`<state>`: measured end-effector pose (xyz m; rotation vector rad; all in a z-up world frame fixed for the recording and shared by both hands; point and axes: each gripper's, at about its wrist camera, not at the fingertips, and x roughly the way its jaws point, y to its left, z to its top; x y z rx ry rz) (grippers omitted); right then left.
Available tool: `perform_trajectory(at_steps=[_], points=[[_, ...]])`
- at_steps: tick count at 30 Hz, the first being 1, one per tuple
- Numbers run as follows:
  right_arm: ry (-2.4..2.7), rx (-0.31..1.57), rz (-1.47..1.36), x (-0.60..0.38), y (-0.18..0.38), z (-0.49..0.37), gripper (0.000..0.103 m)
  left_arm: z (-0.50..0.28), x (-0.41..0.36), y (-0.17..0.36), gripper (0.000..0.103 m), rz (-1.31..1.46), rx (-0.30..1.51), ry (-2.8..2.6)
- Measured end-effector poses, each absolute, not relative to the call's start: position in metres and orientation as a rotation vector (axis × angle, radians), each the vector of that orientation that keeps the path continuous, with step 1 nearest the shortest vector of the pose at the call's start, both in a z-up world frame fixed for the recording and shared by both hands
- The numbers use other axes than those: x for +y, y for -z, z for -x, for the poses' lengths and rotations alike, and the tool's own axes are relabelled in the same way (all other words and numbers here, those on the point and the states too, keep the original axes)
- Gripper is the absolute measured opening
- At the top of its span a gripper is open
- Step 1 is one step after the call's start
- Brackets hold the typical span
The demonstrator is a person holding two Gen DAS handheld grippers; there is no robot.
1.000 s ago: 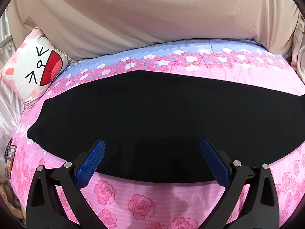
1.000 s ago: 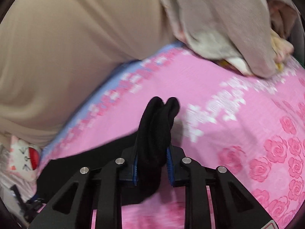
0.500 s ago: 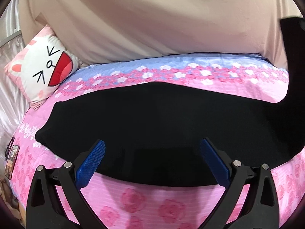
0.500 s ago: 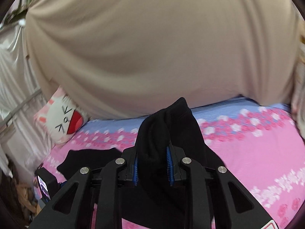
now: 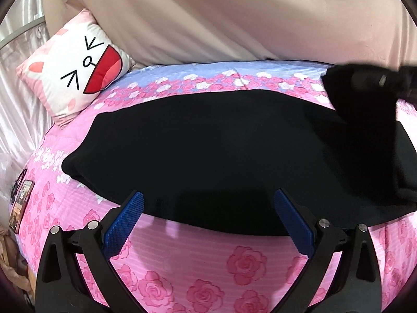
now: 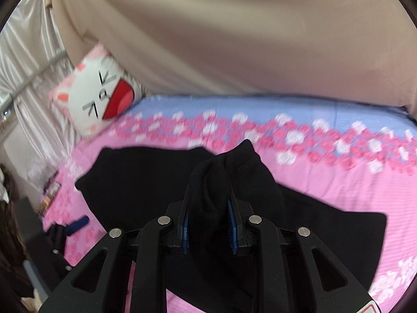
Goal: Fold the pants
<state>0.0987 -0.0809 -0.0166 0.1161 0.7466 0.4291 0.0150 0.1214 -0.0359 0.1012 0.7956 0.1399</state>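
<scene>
Black pants [image 5: 213,146] lie flat across the pink rose bedspread [image 5: 198,268]. My left gripper [image 5: 208,208] is open and empty, its blue pads at the pants' near edge. My right gripper [image 6: 208,208] is shut on the bunched end of the pants [image 6: 234,172] and holds it lifted above the rest of the garment [image 6: 140,182]. In the left wrist view that lifted end and the right gripper [image 5: 375,83] show at the far right, over the flat part.
A white cat-face pillow [image 5: 78,60] leans at the bed's far left corner against a beige drape [image 5: 234,15]. A phone [image 5: 20,206] lies at the bed's left edge. The left gripper also shows in the right wrist view [image 6: 73,224].
My right gripper has carried the pants' end up and leftward over the flat part, folding the garment over. The left gripper has stayed open and edged slightly toward the pants' left end.
</scene>
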Motion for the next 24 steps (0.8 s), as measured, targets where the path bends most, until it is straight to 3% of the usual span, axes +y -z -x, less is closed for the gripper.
perform_trajectory(at_steps=[8,10,12,13,16,20,24], points=[[-0.445,0.851,-0.055,-0.047,0.068,-0.106,0.023,-0.017,0.129,0.045,0.098,-0.087,0.822,-0.139],[-0.459,0.878,-0.043,-0.041,0.08,-0.107,0.028,-0.016,0.131,0.047,0.098,-0.084,0.825,-0.137],[-0.49,0.896,-0.012,-0.033,0.086,-0.104,0.047,-0.014,0.133,0.048,0.098,-0.08,0.828,-0.135],[-0.52,0.886,0.002,-0.03,0.084,-0.097,0.051,-0.013,0.135,0.048,0.098,-0.076,0.829,-0.131],[-0.598,0.814,-0.034,-0.043,0.058,-0.07,0.052,-0.009,0.144,0.046,0.098,-0.06,0.829,-0.123],[-0.438,0.696,-0.077,-0.114,0.023,-0.038,0.073,-0.005,0.157,0.044,0.098,-0.06,0.821,-0.162],[-0.11,0.774,-0.148,-0.217,0.049,-0.026,0.075,-0.009,0.16,0.043,0.098,-0.022,0.828,-0.175]])
